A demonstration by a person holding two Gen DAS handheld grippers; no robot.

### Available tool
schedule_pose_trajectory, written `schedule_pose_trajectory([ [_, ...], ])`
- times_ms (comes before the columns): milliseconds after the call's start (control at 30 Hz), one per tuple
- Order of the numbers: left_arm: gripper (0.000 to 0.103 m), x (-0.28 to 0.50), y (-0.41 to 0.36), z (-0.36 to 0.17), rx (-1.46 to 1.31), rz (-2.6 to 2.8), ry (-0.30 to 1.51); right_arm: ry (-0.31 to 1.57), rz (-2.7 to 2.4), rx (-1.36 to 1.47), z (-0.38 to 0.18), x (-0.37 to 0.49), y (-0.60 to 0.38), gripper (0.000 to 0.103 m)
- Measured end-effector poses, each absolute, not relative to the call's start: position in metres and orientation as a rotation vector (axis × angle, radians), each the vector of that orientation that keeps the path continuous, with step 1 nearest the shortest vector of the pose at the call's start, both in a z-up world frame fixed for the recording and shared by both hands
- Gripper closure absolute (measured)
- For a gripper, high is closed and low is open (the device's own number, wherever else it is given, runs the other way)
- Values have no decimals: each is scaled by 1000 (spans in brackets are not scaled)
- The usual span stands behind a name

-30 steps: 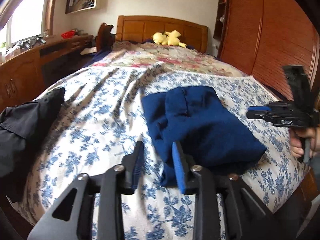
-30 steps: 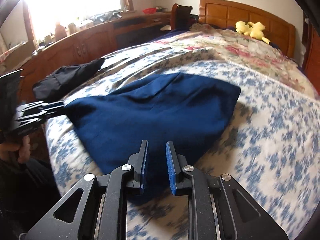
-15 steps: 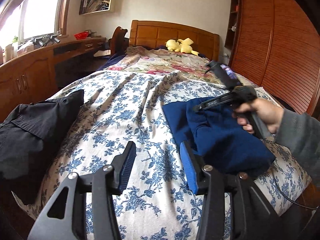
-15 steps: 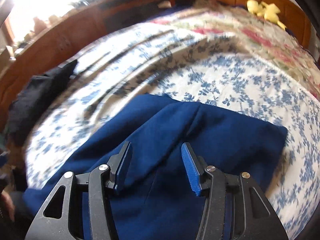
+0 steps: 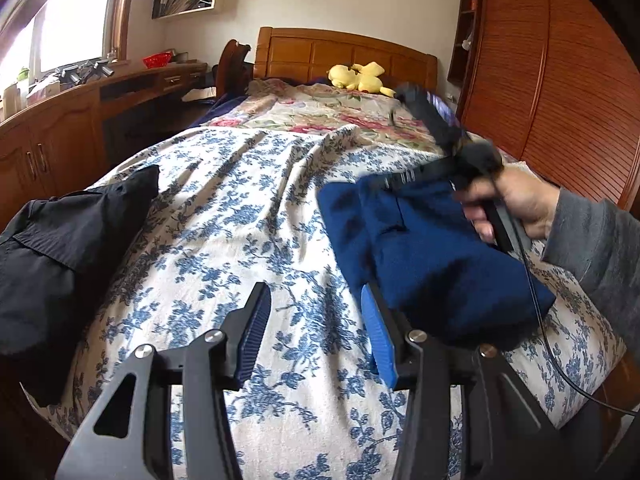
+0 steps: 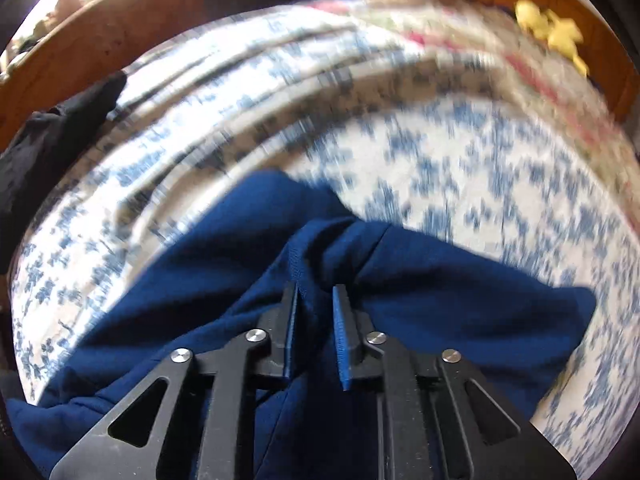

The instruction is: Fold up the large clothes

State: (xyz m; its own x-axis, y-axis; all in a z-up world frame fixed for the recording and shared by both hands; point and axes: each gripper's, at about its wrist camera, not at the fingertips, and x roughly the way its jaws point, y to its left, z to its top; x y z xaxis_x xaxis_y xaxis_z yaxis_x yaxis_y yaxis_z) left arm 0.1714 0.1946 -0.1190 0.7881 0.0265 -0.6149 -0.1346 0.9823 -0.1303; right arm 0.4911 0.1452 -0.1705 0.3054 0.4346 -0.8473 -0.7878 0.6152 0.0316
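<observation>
A folded dark blue garment [image 5: 432,256] lies on the blue-flowered bedspread [image 5: 240,216] at the right. My left gripper [image 5: 316,320] is open and empty, above the bedspread just left of the garment's near edge. My right gripper [image 6: 316,304] sits on top of the blue garment [image 6: 440,292] with its jaws narrowed around a raised fold of the fabric. In the left wrist view the right gripper [image 5: 404,178] is blurred, held by a hand over the garment's far end.
A black garment [image 5: 60,248] lies at the bed's left edge, also in the right wrist view [image 6: 52,140]. A yellow plush toy [image 5: 358,76] lies by the wooden headboard. Wooden cabinets run along the left, a slatted wardrobe [image 5: 560,80] on the right.
My right gripper came down onto the blue garment and its jaws narrowed around a fold. My left gripper opened and drew left, off the garment.
</observation>
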Motion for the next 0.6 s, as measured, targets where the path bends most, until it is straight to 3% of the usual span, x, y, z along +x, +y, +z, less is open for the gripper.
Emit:
schedule_pose_trajectory([
  [100, 57, 175, 187, -124, -159, 69, 679, 930, 825, -394, -156, 494, 146, 88],
  [200, 57, 175, 178, -126, -137, 48, 691, 945, 825, -370, -150, 501, 136, 77],
  [300, 57, 174, 170, -128, -123, 20, 700, 892, 786, -326, -135, 508, 112, 44],
  [600, 57, 180, 154, -137, -102, -12, 747, 940, 594, -311, -157, 551, 22, 42],
])
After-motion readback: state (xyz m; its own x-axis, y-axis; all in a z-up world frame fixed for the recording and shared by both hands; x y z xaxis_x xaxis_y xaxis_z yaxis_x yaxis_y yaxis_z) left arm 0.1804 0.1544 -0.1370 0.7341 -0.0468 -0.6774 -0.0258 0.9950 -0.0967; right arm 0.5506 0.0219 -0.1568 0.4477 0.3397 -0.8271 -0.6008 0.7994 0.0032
